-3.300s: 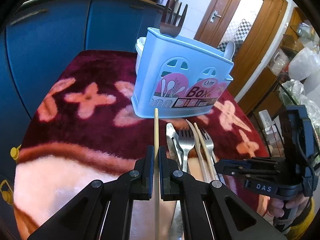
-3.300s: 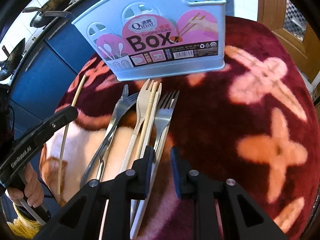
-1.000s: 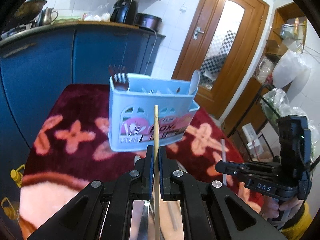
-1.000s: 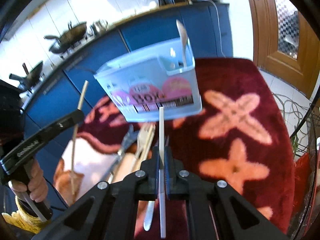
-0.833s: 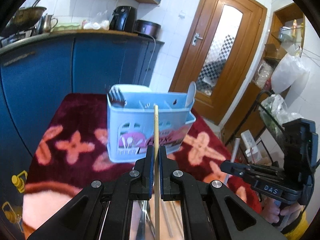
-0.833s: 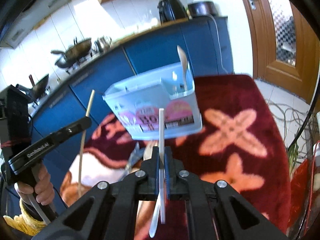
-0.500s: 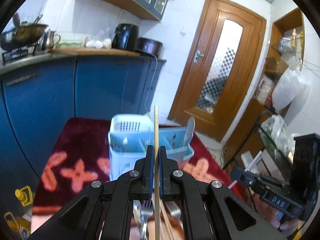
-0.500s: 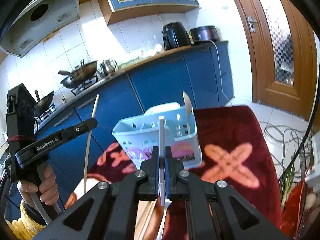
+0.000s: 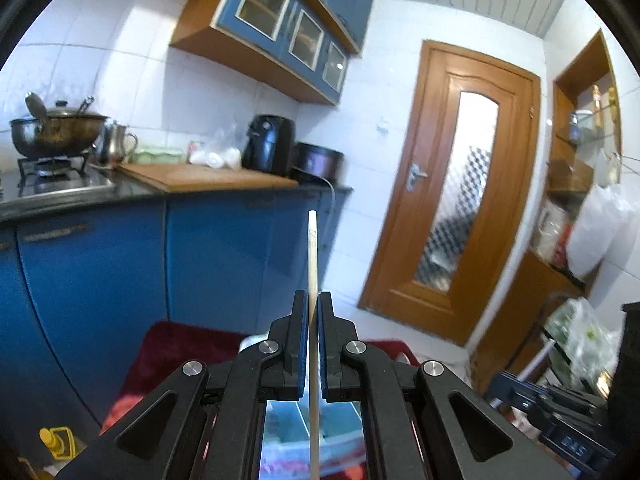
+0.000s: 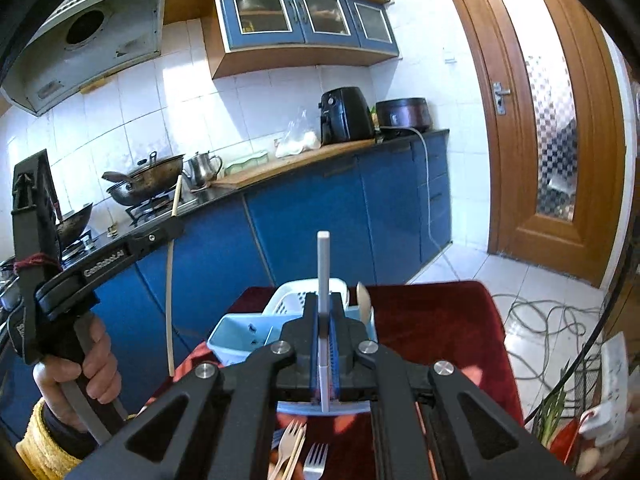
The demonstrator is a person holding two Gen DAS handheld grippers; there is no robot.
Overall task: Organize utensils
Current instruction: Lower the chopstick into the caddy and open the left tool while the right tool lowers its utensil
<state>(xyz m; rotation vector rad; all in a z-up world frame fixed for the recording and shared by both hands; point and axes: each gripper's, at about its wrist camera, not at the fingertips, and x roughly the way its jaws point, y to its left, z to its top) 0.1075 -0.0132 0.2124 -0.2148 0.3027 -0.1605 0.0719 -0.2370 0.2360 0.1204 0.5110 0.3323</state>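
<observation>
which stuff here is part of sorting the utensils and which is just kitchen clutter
Part of the job:
wooden chopstick in left tongs
white chopstick in right tongs
blue utensil box
forks on the cloth

Just lying about:
wok
kettle
air fryer
floor cables

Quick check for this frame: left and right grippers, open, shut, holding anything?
Left gripper: shut on a wooden chopstick.
Right gripper: shut on a white chopstick.

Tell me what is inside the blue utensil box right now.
In the right wrist view, a pale spoon stands in the blue utensil box, at its right end. The right tongs cover most of the other compartments, so their contents cannot be seen.
</observation>
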